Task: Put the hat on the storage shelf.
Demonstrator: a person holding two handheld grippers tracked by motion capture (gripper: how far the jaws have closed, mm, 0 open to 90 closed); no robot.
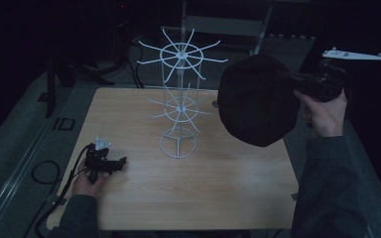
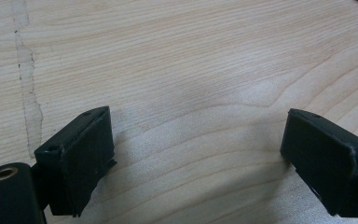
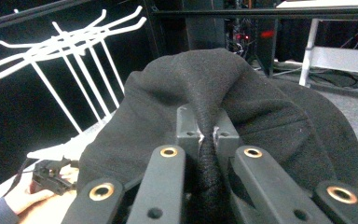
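A black cloth cap (image 1: 258,99) hangs in the air over the table's right side, right of a white wire rack (image 1: 179,99) with two rings of hooks. My right gripper (image 1: 293,79) is shut on the cap's edge; in the right gripper view the dark fabric (image 3: 223,93) is pinched between the jaws at my right gripper (image 3: 209,133), with the rack's hooks (image 3: 70,42) off to the left. My left gripper (image 1: 121,162) rests low on the wooden table (image 1: 218,193) at front left, open, with bare wood between its jaws at my left gripper (image 2: 196,154).
The rack's round base (image 1: 178,144) stands mid-table. A cable (image 1: 64,183) trails off the table's left edge from the left gripper. Dark floor and black stand legs (image 1: 94,69) lie beyond the far edge. A pale metal frame (image 1: 228,25) stands behind the rack.
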